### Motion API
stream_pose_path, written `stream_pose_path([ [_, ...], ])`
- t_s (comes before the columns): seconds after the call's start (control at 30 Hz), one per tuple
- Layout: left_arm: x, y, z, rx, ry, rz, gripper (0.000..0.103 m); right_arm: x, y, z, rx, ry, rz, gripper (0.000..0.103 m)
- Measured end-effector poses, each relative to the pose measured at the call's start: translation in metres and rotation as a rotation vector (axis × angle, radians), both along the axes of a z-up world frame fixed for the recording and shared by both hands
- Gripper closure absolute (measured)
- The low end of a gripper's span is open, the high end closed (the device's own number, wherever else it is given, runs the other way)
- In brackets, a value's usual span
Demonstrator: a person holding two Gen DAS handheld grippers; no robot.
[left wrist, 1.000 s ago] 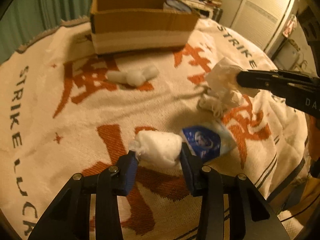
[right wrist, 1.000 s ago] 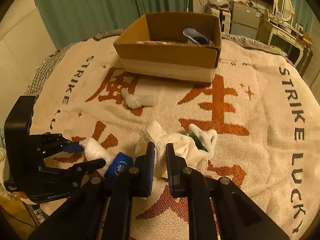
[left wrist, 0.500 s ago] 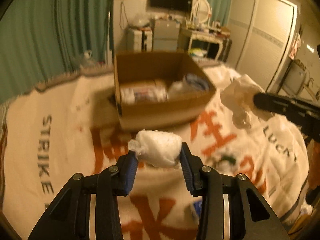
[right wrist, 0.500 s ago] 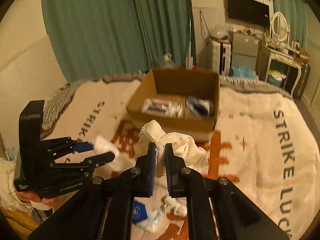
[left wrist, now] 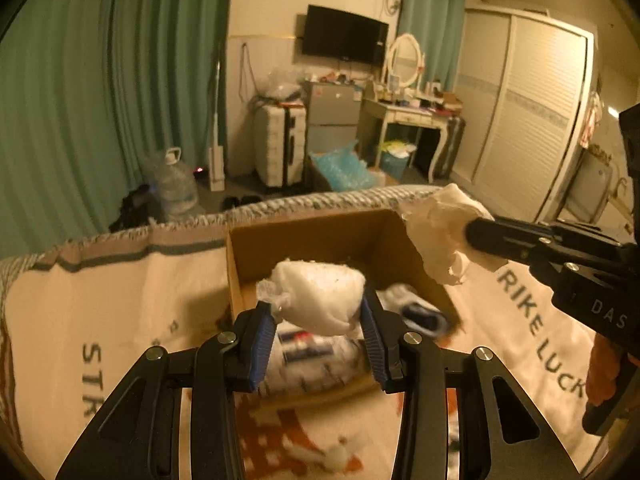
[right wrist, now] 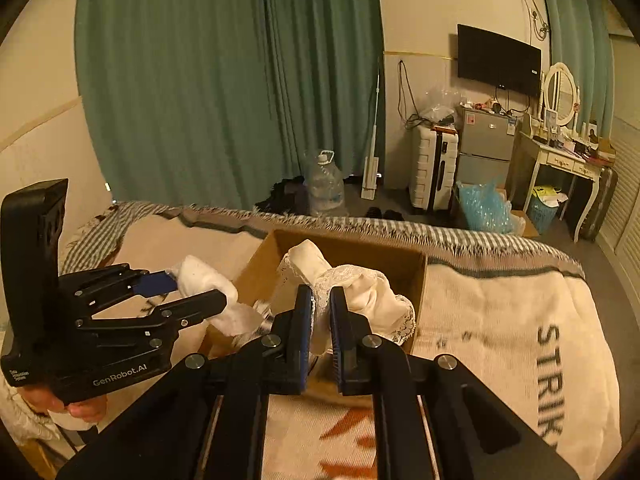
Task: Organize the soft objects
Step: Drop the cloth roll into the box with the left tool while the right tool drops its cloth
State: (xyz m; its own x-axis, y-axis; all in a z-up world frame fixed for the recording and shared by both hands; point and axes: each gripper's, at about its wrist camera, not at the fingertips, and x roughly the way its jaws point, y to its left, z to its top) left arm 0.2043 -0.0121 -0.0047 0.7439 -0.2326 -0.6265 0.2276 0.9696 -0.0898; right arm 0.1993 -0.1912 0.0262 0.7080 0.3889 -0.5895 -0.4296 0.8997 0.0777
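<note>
My left gripper point(left wrist: 318, 320) is shut on a white fluffy wad point(left wrist: 320, 298) and holds it above the open cardboard box point(left wrist: 304, 232). My right gripper point(right wrist: 321, 300) is shut on a cream lace-edged cloth point(right wrist: 360, 292) and holds it over the same box point(right wrist: 416, 276), near its right side. In the left wrist view the cloth point(left wrist: 440, 232) hangs at the box's right corner. In the right wrist view the left gripper point(right wrist: 192, 292) with its wad point(right wrist: 212, 288) sits at the box's left edge. Inside the box lie a printed packet point(left wrist: 308, 350) and a dark blue and white item point(left wrist: 420, 312).
The box stands on a cream blanket point(right wrist: 500, 320) with orange characters and dark lettering, near the bed's far edge. A small white scrap point(left wrist: 336, 454) lies on the blanket in front. Beyond the bed are a water jug point(right wrist: 326, 188), suitcase point(right wrist: 434, 168) and green curtains point(right wrist: 224, 80).
Both grippers have lifted their loads from the blanket and carried them forward to above the box. The box now fills the middle of both views.
</note>
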Motion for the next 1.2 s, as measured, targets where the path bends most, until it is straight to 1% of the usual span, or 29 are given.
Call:
stream_pose_path([
  [0.1,0.02,0.001,-0.008,-0.003,0.007,0.015,0.064,0.026,0.004,-0.009,-0.017,0.012,-0.014,0.094],
  [0.17,0.032,0.001,-0.014,-0.008,0.019,0.013,0.064,0.042,0.005,-0.016,-0.011,0.035,-0.022,0.094],
  [0.33,0.054,-0.002,-0.028,0.032,0.029,0.005,0.063,0.074,0.009,-0.034,-0.02,0.089,-0.035,0.094],
  [0.4,0.059,-0.004,-0.033,0.045,0.025,0.017,0.06,0.081,0.007,-0.039,-0.019,0.098,-0.046,0.093],
  [0.43,0.062,-0.005,-0.035,0.061,0.034,0.026,0.056,0.085,0.007,-0.041,-0.018,0.106,-0.052,0.092],
  [0.47,0.065,-0.007,-0.037,0.081,0.045,0.037,0.042,0.086,0.006,-0.043,-0.019,0.111,-0.061,0.087],
  [0.5,0.067,-0.009,-0.039,0.098,0.051,0.049,0.034,0.086,0.005,-0.044,-0.023,0.111,-0.072,0.08],
  [0.53,0.067,-0.01,-0.04,0.102,0.043,0.059,0.026,0.086,0.003,-0.045,-0.024,0.109,-0.079,0.077],
  [0.57,0.066,-0.009,-0.039,0.1,0.028,0.064,0.025,0.086,0.002,-0.045,-0.025,0.109,-0.081,0.072],
  [0.6,0.063,-0.01,-0.038,0.1,0.018,0.062,0.025,0.084,0.001,-0.044,-0.029,0.107,-0.082,0.067],
  [0.63,0.062,-0.01,-0.036,0.108,0.013,0.06,0.025,0.081,0.0,-0.041,-0.032,0.099,-0.083,0.065],
  [0.7,0.06,-0.008,-0.03,0.116,0.001,0.06,0.025,0.075,-0.002,-0.035,-0.035,0.077,-0.084,0.053],
  [0.77,0.056,-0.007,-0.024,0.11,-0.015,0.067,0.025,0.067,-0.006,-0.025,-0.031,0.06,-0.087,0.049],
  [0.83,0.048,-0.005,-0.014,0.111,-0.033,0.079,0.025,0.056,-0.009,-0.014,-0.02,0.05,-0.088,0.047],
  [0.87,0.045,-0.006,-0.008,0.114,-0.044,0.087,0.025,0.049,-0.011,-0.007,-0.016,0.043,-0.092,0.044],
  [0.9,0.038,-0.006,-0.002,0.116,-0.056,0.092,0.025,0.043,-0.013,-0.003,-0.015,0.038,-0.092,0.041],
  [1.0,0.01,-0.004,0.021,0.13,-0.091,0.115,0.025,0.019,-0.018,0.016,-0.02,0.014,-0.099,0.038],
  [1.07,-0.009,-0.001,0.033,0.128,-0.105,0.133,0.025,-0.003,-0.022,0.028,-0.004,-0.008,-0.103,0.035],
  [1.1,-0.019,0.0,0.04,0.13,-0.112,0.151,0.025,-0.014,-0.025,0.033,0.004,-0.016,-0.105,0.03],
  [1.17,-0.04,0.003,0.052,0.13,-0.12,0.181,0.025,-0.037,-0.031,0.04,0.021,-0.024,-0.102,0.022],
  [1.2,-0.053,0.004,0.059,0.127,-0.123,0.194,0.025,-0.048,-0.032,0.043,0.021,-0.025,-0.098,0.021],
])
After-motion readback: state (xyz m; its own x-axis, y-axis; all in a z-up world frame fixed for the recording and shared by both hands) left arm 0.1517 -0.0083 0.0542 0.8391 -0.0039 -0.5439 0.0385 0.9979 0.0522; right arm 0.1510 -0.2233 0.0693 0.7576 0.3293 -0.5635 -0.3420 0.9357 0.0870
